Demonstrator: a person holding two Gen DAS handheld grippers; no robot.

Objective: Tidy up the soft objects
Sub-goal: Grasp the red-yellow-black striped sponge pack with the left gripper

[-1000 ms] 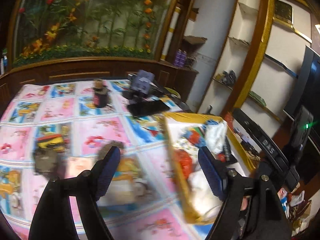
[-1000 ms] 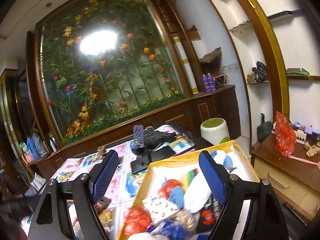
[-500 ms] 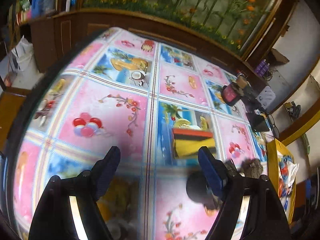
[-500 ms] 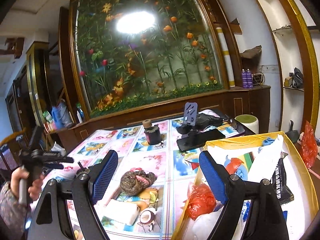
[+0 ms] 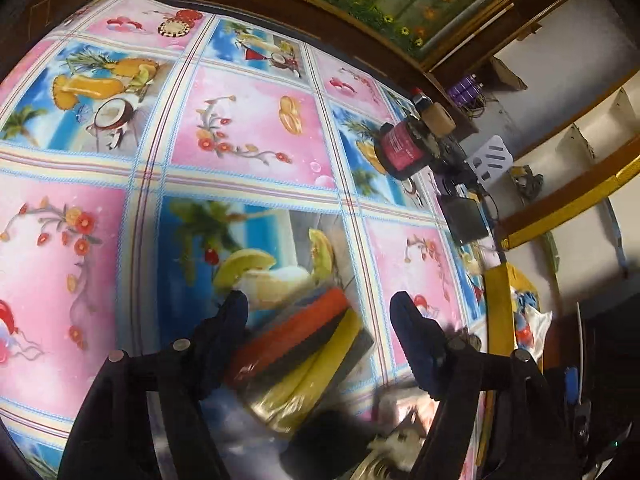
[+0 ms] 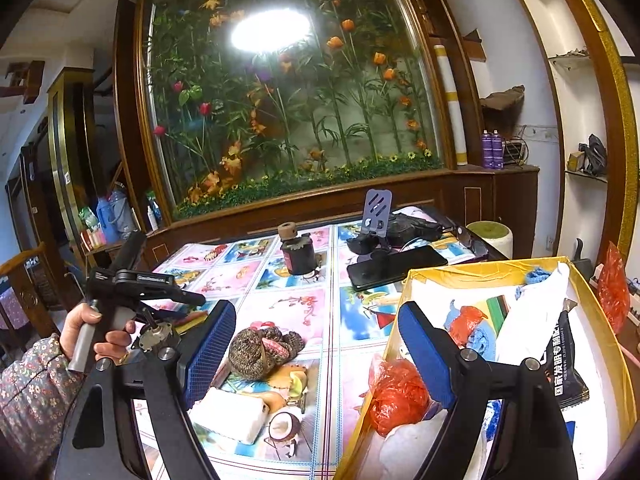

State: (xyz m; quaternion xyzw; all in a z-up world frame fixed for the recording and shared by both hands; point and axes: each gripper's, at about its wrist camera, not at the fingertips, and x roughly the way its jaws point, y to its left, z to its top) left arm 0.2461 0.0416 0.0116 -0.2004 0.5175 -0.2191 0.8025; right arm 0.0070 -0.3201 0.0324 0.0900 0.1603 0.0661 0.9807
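Sponges (image 5: 304, 356), stacked and wrapped, are seen on the tablecloth (image 5: 256, 120) between the left gripper's (image 5: 320, 332) just-narrowed, unpressing jaws. The right gripper (image 6: 316, 356) is held apart, empty. A box (image 6: 472, 270) lies at three o'clock.

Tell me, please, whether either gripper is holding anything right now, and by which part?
Nothing is held. The left gripper stands open around the stack of sponges without pressing on it, having just been closing; the right gripper is open and empty.
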